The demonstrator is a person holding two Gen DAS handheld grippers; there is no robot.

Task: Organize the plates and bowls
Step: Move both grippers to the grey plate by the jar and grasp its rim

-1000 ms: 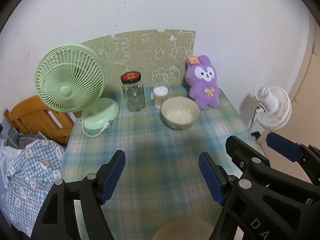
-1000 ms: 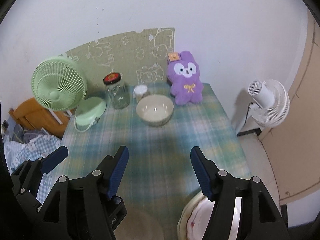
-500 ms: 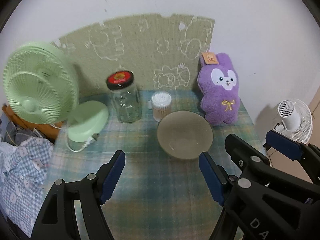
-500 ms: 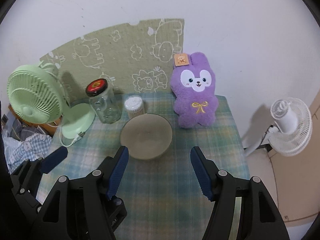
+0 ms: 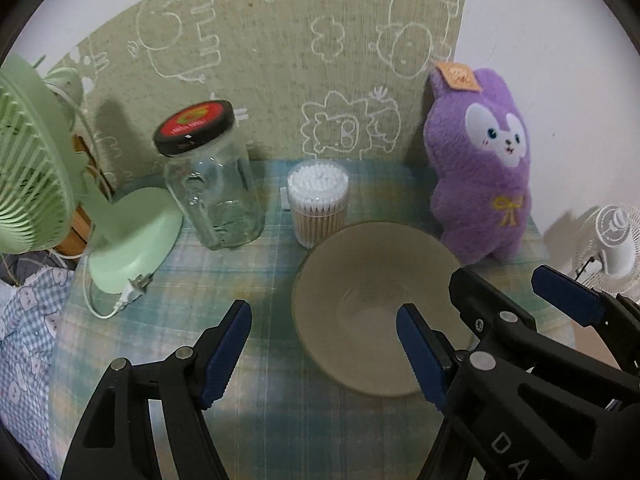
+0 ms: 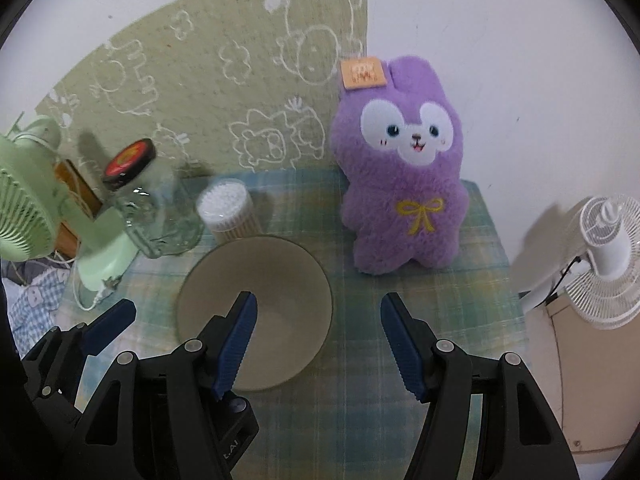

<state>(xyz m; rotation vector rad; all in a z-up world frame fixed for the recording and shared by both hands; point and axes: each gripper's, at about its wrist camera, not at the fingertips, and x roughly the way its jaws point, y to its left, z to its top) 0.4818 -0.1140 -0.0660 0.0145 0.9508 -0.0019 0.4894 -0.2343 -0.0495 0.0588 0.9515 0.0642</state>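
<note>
Approach step, by my reading: the beige bowl sits on the counter just in front of the cotton-swab tub. The left gripper is closing, fingers empty; the right gripper gapes, straddling the bowl's rim. Next likely calls for pinching that rim.

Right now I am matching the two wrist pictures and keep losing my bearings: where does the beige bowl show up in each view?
Left wrist view: the beige bowl sits right of centre, low, partly behind the right finger of the left claw.
Right wrist view: the bowl sits left of centre, low, behind the left finger of the right claw.
Shared landmark: the purple plush rabbit stands just beyond the bowl to its right in both.
</note>
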